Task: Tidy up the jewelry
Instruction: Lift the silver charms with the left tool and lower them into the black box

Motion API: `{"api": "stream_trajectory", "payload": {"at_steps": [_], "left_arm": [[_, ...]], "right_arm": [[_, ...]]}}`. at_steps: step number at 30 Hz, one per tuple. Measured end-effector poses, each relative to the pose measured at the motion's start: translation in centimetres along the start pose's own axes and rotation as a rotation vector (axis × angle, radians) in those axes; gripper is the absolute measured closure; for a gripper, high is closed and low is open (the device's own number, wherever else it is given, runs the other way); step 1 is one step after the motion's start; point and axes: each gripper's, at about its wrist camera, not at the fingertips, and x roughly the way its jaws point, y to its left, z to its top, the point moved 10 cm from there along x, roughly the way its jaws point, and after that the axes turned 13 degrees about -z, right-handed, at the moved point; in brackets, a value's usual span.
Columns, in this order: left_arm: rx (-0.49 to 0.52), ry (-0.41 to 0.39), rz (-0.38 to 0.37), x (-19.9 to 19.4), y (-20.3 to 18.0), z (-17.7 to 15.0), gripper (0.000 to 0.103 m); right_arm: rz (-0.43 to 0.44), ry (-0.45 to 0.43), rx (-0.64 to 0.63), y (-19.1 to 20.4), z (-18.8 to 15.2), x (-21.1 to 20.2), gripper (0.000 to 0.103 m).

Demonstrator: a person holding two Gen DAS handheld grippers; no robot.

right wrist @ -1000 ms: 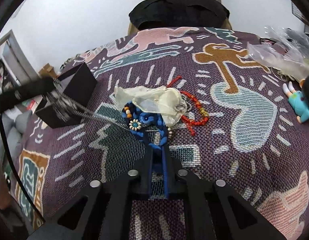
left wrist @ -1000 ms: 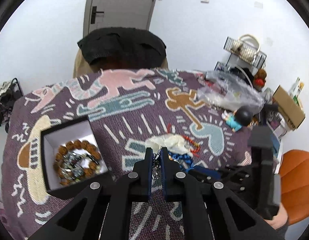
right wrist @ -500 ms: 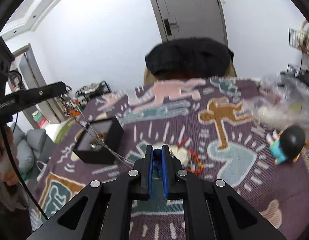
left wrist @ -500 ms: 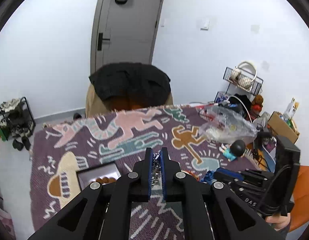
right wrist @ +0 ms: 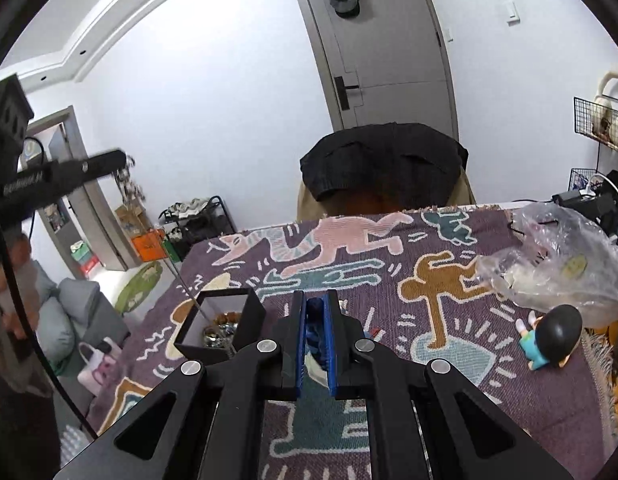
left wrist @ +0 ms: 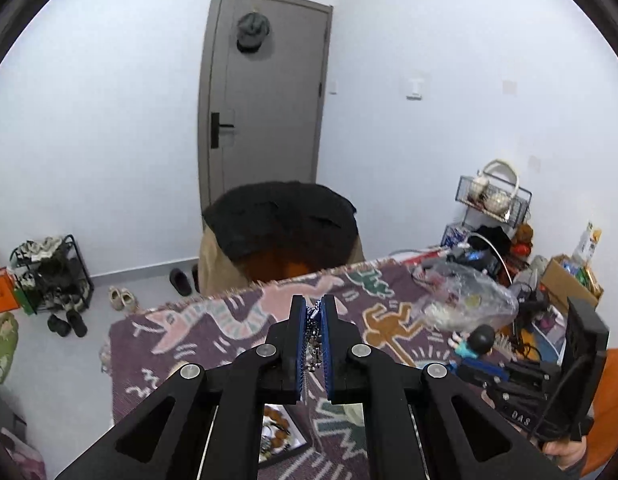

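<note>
The left gripper [left wrist: 313, 312] was closed tight on a thin silver metal chain [left wrist: 312, 340], which sat between its blue pads. In the right wrist view this chain [right wrist: 129, 184] hung from the left gripper [right wrist: 121, 157] at ten o'clock and ran down as a thin line to the small black square box with a white inside [right wrist: 221, 326]. That box stood at nine o'clock from the right gripper [right wrist: 318, 308] on the purple woven cloth with cartoon animals [right wrist: 389, 264]. Brown bead bracelets [right wrist: 225, 318] lay inside the box. The right gripper was pinched shut on a blue beaded piece of jewelry [right wrist: 315, 320]. A clear plastic bag [right wrist: 565, 264] lay at two o'clock, and a little doll with black hair [right wrist: 553, 336] lay just below the bag.
</note>
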Motion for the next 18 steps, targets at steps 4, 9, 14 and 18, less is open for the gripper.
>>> {"api": "stream_trajectory", "payload": {"at_steps": [4,9,14,18], "left_arm": [[0.006,-0.018,0.02,-0.8,0.6,1.5,0.096],[0.021,-0.034,0.034,-1.4,0.8,2.7,0.096],[0.036,-0.056,0.05,-2.4,0.9,4.2,0.096],[0.045,-0.075,0.064,-3.1,1.0,5.4,0.096]], "right_arm": [[-0.001,0.01,0.01,-0.3,-0.2,0.3,0.094],[0.001,0.02,0.011,-0.2,-0.5,0.7,0.094],[-0.001,0.033,0.009,-0.1,-1.1,1.3,0.094],[0.001,0.049,0.014,0.0,-1.6,1.7,0.094]]}}
